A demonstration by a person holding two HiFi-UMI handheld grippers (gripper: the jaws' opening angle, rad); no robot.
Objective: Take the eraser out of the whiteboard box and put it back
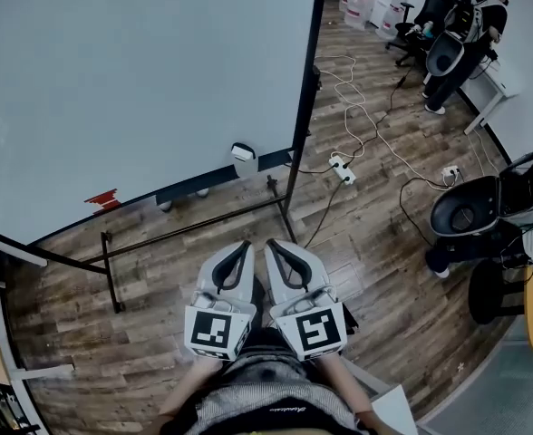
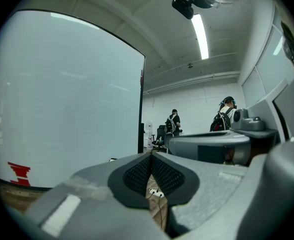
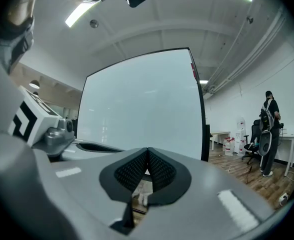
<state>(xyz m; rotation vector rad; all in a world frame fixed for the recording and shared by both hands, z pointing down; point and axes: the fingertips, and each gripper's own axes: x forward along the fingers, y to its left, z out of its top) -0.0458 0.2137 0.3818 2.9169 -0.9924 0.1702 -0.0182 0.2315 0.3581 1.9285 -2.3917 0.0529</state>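
**Op:** Where do things stand?

**Obs:** You face the whiteboard [image 1: 140, 80] from well back. The left gripper [image 1: 243, 245] and right gripper [image 1: 269, 243] sit side by side, close to your body, pointing about level at the board. Both pairs of jaws are pressed together with nothing between them, and each gripper's own view confirms that.

**Op:** And the eraser?

**Obs:** The whiteboard box [image 1: 242, 155] is the small white holder on the board's lower rail, near the right end and well apart from both grippers. There is a dark strip along its top. That is probably the eraser, but it is too small to be sure. My reading is that nothing has been taken out yet.

**Op:** So the step is?

**Obs:** The approach. Walk in first. Mind the stand's floor bar [image 1: 194, 221] and the cable [image 1: 325, 207] running to the power strip [image 1: 342, 169], since both lie across your path.

**Op:** Which gripper?

**Obs:** Your choice. The box sits almost straight ahead of both. Open the jaws on the way in, not at the box. Come in from above and square to the rail, with one pad on each long face of the eraser. Close firmly, then lift straight up so the box isn't dragged off the rail. Keep the other gripper clear, or rest it against the box if the box shifts.
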